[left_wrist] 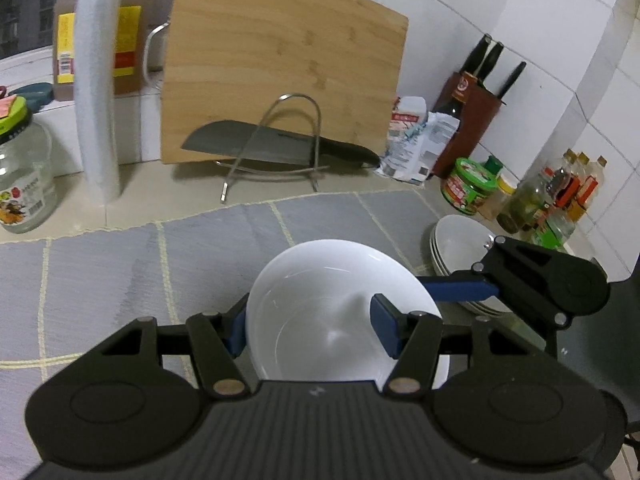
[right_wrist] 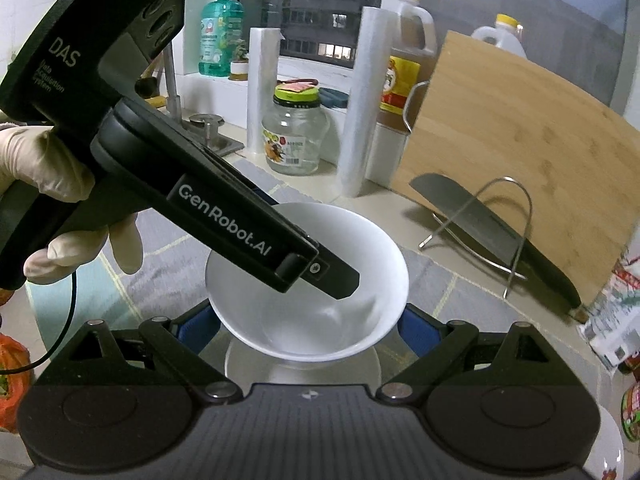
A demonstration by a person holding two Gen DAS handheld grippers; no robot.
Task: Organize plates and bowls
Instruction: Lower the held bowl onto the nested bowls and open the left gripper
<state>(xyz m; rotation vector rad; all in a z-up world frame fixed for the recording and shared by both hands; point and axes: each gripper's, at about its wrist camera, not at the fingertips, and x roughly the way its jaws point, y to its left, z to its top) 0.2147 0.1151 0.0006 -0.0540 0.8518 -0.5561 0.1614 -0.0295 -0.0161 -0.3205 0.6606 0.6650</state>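
Note:
A white bowl (left_wrist: 320, 300) is held over the grey checked mat (left_wrist: 120, 272). My left gripper (left_wrist: 308, 330) is shut on the bowl's near rim, one blue finger (left_wrist: 236, 332) outside and one (left_wrist: 386, 326) inside. My right gripper (right_wrist: 308, 332) has its blue fingers on both sides of the same bowl (right_wrist: 308, 276), low on its outer wall; it also shows from the side in the left wrist view (left_wrist: 472, 290). Whether it presses on the bowl is unclear. A stack of white bowls (left_wrist: 460, 248) sits at the mat's right edge. A white dish (right_wrist: 304, 364) lies under the held bowl.
A bamboo cutting board (left_wrist: 280, 72) leans on the wall behind a wire rack (left_wrist: 276, 148) holding a cleaver (left_wrist: 280, 144). A knife block (left_wrist: 472, 120), jars and bottles (left_wrist: 552, 196) stand right. A glass jar (left_wrist: 20, 176) and a white roll (left_wrist: 96, 80) stand left.

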